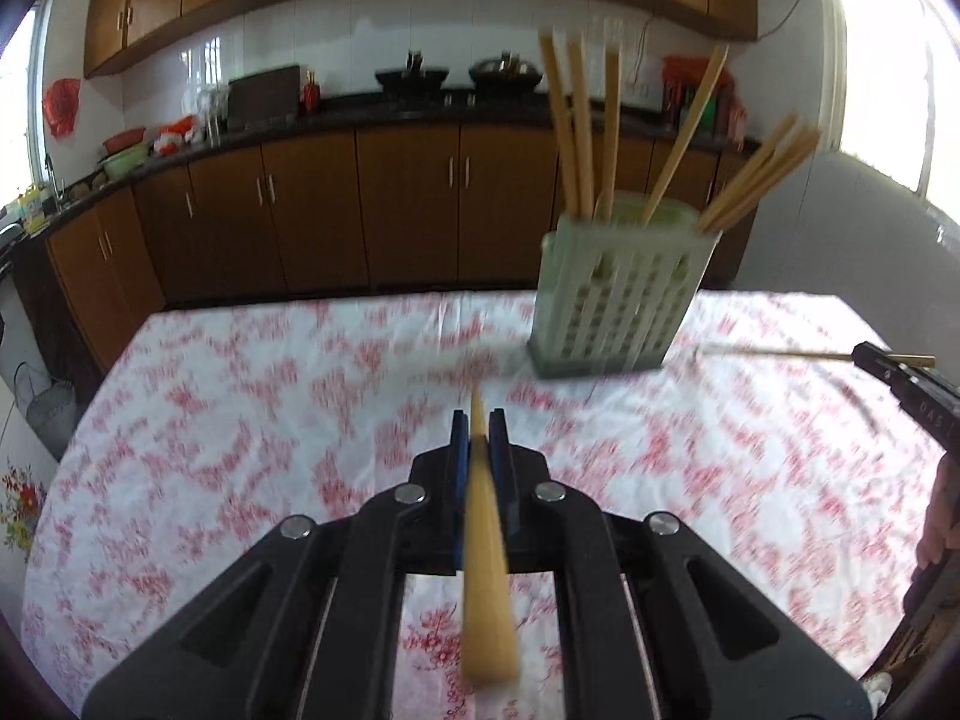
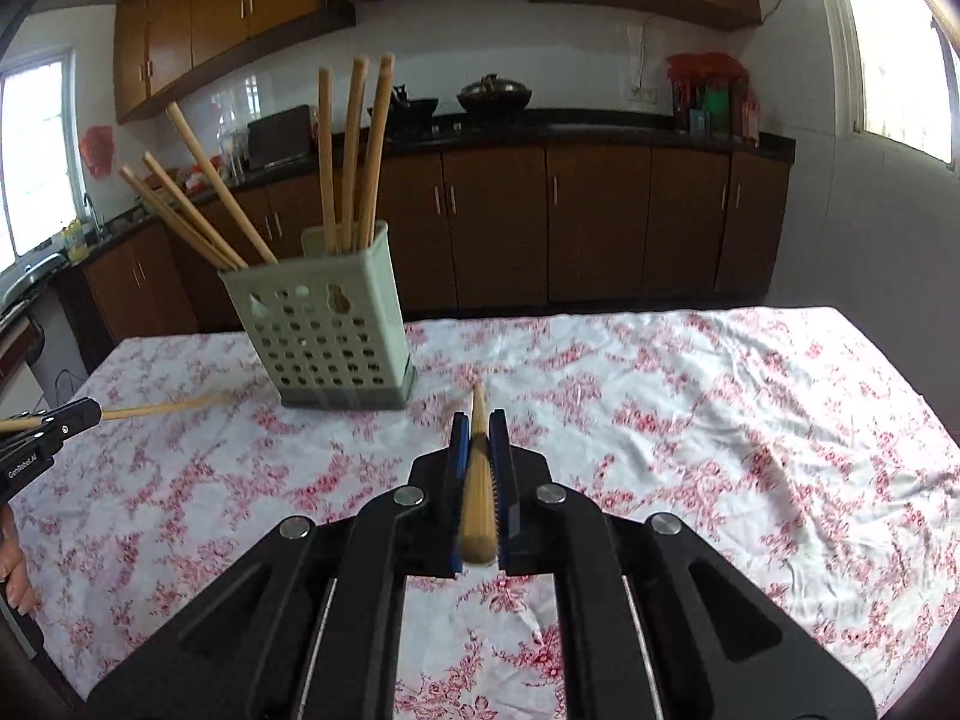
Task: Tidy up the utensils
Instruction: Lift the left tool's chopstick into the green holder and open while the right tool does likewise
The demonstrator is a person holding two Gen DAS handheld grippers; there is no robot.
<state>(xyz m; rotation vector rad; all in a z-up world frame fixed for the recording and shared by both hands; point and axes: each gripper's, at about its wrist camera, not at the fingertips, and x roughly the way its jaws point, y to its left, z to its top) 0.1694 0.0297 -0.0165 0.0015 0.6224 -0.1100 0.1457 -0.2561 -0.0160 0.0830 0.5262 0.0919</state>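
A pale green perforated utensil holder [image 1: 618,294] [image 2: 330,330] stands upright on the floral tablecloth [image 1: 240,420] [image 2: 690,420], with several bamboo chopsticks [image 1: 579,132] [image 2: 348,150] sticking up out of it. My left gripper [image 1: 479,420] is shut on one bamboo chopstick [image 1: 486,540], which lies lengthwise between the pads, thin tip forward. My right gripper [image 2: 479,420] is shut on another chopstick [image 2: 478,498] in the same way. Both grippers hang above the cloth, short of the holder. Each also shows at the edge of the other's view: right gripper [image 1: 864,354], left gripper [image 2: 90,408].
Beyond the table's far edge [image 2: 600,315] runs a dark kitchen counter [image 2: 600,120] with brown cabinets, woks and bottles. A hand [image 1: 939,516] [image 2: 12,570] shows at each frame's side. The cloth to the right of the holder is bare in the right wrist view.
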